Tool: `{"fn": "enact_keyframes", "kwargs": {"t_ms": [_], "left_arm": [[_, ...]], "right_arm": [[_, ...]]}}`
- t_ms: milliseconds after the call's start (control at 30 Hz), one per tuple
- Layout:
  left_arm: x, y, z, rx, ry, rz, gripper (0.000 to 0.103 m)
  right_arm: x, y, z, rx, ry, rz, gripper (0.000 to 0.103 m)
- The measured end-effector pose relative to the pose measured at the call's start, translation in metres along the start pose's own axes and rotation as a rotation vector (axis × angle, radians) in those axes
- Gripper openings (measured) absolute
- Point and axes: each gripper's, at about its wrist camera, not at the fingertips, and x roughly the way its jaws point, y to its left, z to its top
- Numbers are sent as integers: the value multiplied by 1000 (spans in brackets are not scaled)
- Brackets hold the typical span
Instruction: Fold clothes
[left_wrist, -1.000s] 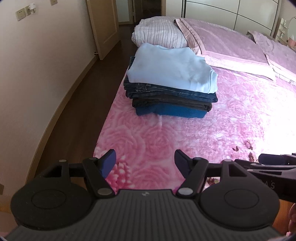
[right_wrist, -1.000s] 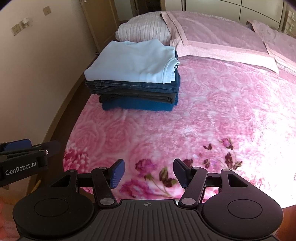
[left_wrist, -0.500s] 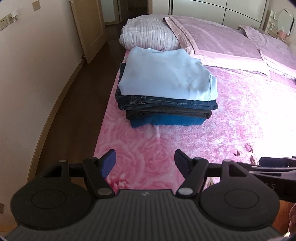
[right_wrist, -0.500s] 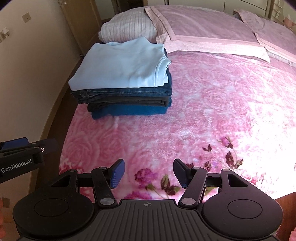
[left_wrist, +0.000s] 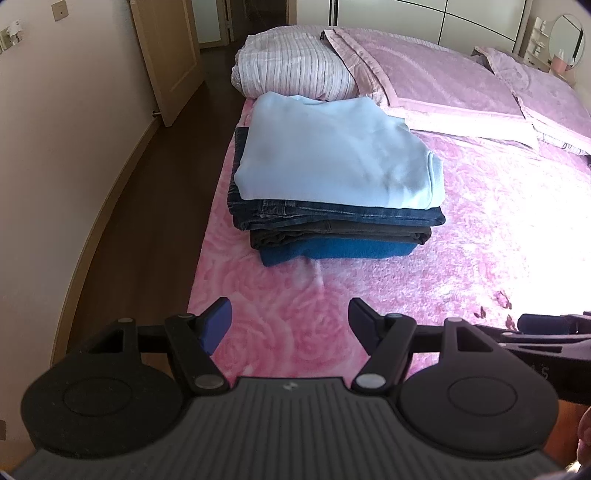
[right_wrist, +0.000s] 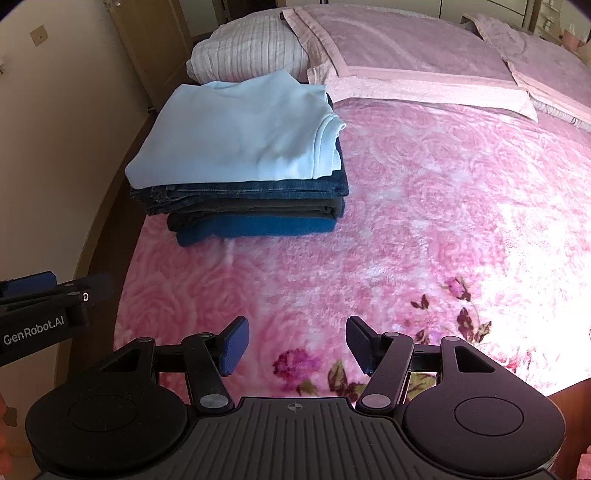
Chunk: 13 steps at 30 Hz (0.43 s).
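A stack of folded clothes sits near the left edge of the pink rose blanket: a light blue top over dark jeans, a dark grey garment and a blue one at the bottom. It also shows in the right wrist view. My left gripper is open and empty above the blanket's near edge, short of the stack. My right gripper is open and empty over the blanket, to the right of the left one.
A striped pillow and pink pillows lie at the head of the bed. Wooden floor, a wall and a door are left of the bed. Bright sunlight washes out the blanket's right side.
Both grippers have moved closer to the stack, which now looks larger and lower in both views. Both stay open and empty.
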Motion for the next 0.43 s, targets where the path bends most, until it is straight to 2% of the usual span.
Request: {"fn": "enact_keyframes", "kwargs": {"t_ms": [433], "left_arm": [[9,-8,18,11,-7,1,67]], "right_arm": [[6,-3,18,3,-2,8,62]]}}
